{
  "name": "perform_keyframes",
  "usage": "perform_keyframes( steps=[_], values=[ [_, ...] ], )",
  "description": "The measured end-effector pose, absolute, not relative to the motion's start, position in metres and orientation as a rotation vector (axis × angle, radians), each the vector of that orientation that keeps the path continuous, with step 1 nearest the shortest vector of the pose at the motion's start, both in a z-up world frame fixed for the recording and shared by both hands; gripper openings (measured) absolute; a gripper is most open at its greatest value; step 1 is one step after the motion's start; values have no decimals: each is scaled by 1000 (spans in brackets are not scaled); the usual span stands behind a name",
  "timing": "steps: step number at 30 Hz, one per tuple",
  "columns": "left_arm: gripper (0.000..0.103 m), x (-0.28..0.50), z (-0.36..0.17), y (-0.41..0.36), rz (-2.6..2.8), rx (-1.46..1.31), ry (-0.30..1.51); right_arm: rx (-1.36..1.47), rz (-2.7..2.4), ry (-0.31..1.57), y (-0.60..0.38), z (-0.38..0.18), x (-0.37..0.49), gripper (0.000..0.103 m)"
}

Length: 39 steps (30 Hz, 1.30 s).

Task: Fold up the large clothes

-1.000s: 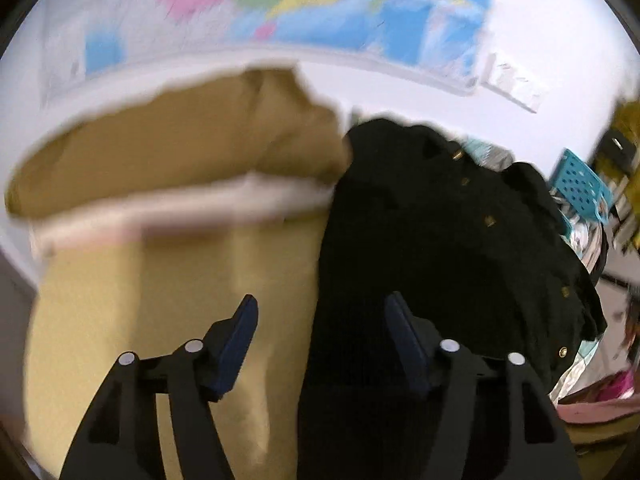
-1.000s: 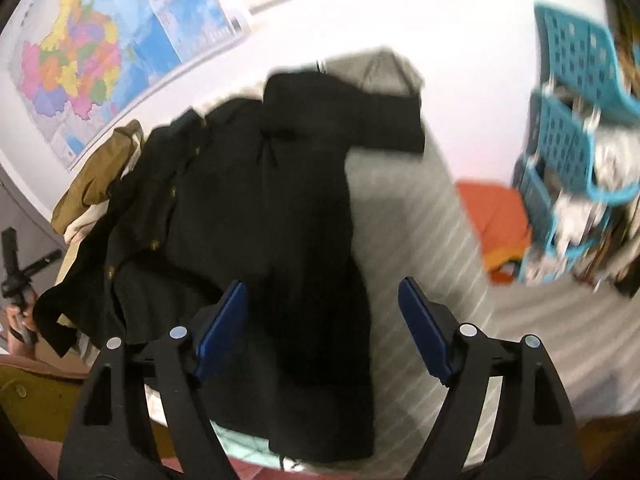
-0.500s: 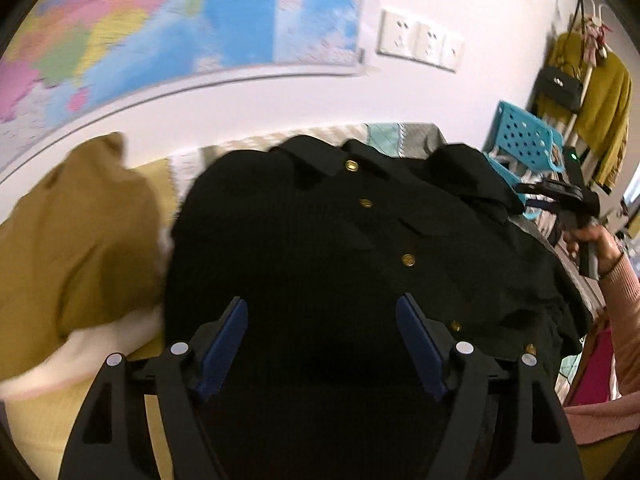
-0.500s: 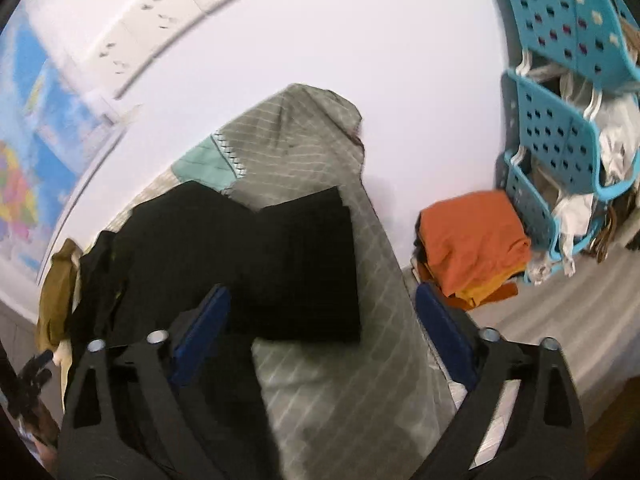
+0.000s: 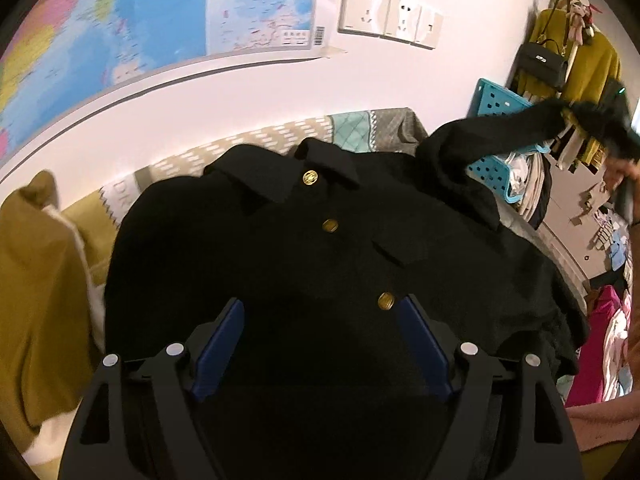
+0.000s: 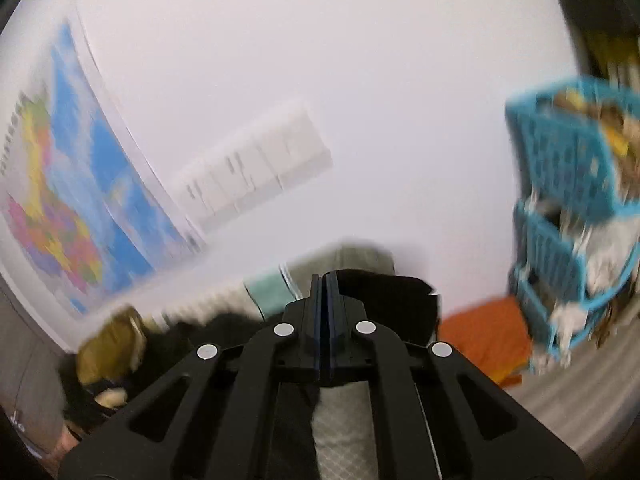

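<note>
Black cloth fills the left wrist view: a jacket point(image 5: 320, 248) with gold buttons point(image 5: 330, 225) lies face up on a bed, collar toward twelve o'clock, near the wall. Its sleeve point(image 5: 512, 132) is lifted off the bed toward two o'clock, stretched up to the right gripper point(image 5: 612, 136), which shows there only as a dark blurred shape over a hand point(image 5: 618, 174).

In the right wrist view the right gripper point(image 6: 325, 280) has its blue pads pressed together, clenched on the black sleeve cloth point(image 6: 384, 296) that bunches just past the tips.

Over the jacket's lower front the left gripper point(image 5: 322, 320) hovers, its jaws opening wide, with nothing but the flat jacket showing between the fingers point(image 5: 218, 350); whether they touch the cloth I cannot tell.

At nine o'clock of the jacket lies a mustard garment point(image 5: 36, 280). Grey quilted bedding point(image 5: 360, 128) shows at twelve o'clock. Above it the wall bears a map point(image 5: 140, 20) and sockets point(image 5: 390, 20). At two to three o'clock stand blue baskets point(image 6: 568, 168), with orange cloth point(image 6: 484, 336) folded beside them.
</note>
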State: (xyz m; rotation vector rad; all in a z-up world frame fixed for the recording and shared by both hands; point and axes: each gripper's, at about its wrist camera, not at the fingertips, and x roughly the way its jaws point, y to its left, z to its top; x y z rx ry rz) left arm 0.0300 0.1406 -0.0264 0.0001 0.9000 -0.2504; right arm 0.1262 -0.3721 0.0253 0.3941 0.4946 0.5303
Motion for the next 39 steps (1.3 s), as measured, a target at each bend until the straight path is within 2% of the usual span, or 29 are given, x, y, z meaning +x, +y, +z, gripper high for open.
perform_keyframes(
  steps=[10, 17, 23, 30, 31, 33, 34, 35, 39],
  values=[
    [78, 54, -30, 105, -353, 30, 900, 363, 628, 171, -371, 171, 63, 3],
    [78, 50, -22, 102, -413, -14, 861, 253, 845, 93, -301, 236, 32, 3],
    [79, 31, -13, 127, -408, -91, 803, 80, 1050, 284, -177, 212, 31, 3],
    [80, 1, -8, 187, -335, -240, 731, -116, 1228, 591, -24, 116, 37, 4],
    [81, -4, -9, 195, -326, -261, 721, -126, 1250, 646, -5, 98, 41, 6],
    [82, -13, -12, 209, -293, -293, 714, -179, 1247, 742, 21, 68, 45, 24],
    [82, -16, -14, 215, -278, -298, 716, -201, 1244, 781, 31, 55, 48, 56],
    [82, -19, -16, 219, -268, -300, 719, -235, 1230, 807, 37, 44, 50, 70],
    [84, -18, -19, 223, -250, -260, 748, -229, 1150, 804, 6, 24, 68, 67]
  ],
)
